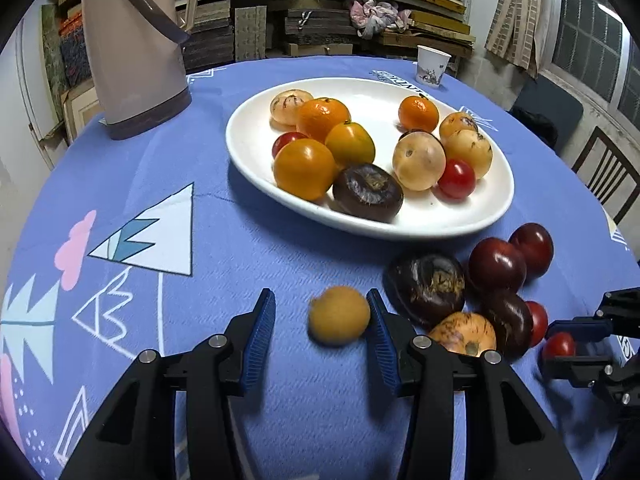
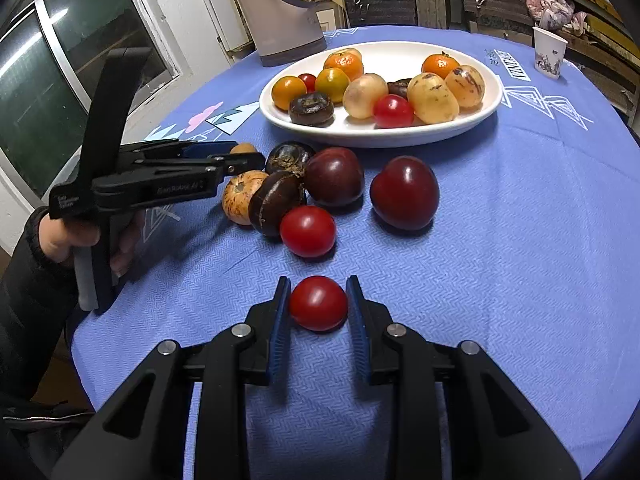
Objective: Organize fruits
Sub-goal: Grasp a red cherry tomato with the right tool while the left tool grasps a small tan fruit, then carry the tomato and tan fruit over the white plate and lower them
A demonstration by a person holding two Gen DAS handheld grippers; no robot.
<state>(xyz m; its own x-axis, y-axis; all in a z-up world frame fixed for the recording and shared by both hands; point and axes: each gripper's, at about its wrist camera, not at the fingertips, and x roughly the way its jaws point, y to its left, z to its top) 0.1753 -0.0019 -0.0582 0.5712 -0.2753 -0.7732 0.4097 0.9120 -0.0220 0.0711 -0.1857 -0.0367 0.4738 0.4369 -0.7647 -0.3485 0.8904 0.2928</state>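
Observation:
A white oval plate [image 1: 496,208] holds several fruits: oranges, pale yellow fruits, cherry tomatoes, dark chestnuts. It also shows in the right wrist view [image 2: 400,136]. My left gripper [image 1: 322,316] is open around a small yellow fruit [image 1: 339,315] on the cloth; the right finger touches it, the left stands apart. My right gripper [image 2: 318,304] is closed down around a red cherry tomato [image 2: 318,303]; the left pad touches it, a thin gap shows at the right pad. Loose fruits lie between: dark plums [image 2: 404,192], chestnuts [image 2: 276,202], another tomato [image 2: 308,231].
A beige thermos jug [image 1: 132,48] stands at the far left of the round blue-clothed table [image 1: 200,280]. A paper cup [image 1: 432,65] sits at the far edge. A chair [image 1: 608,172] stands off to the right, shelves behind.

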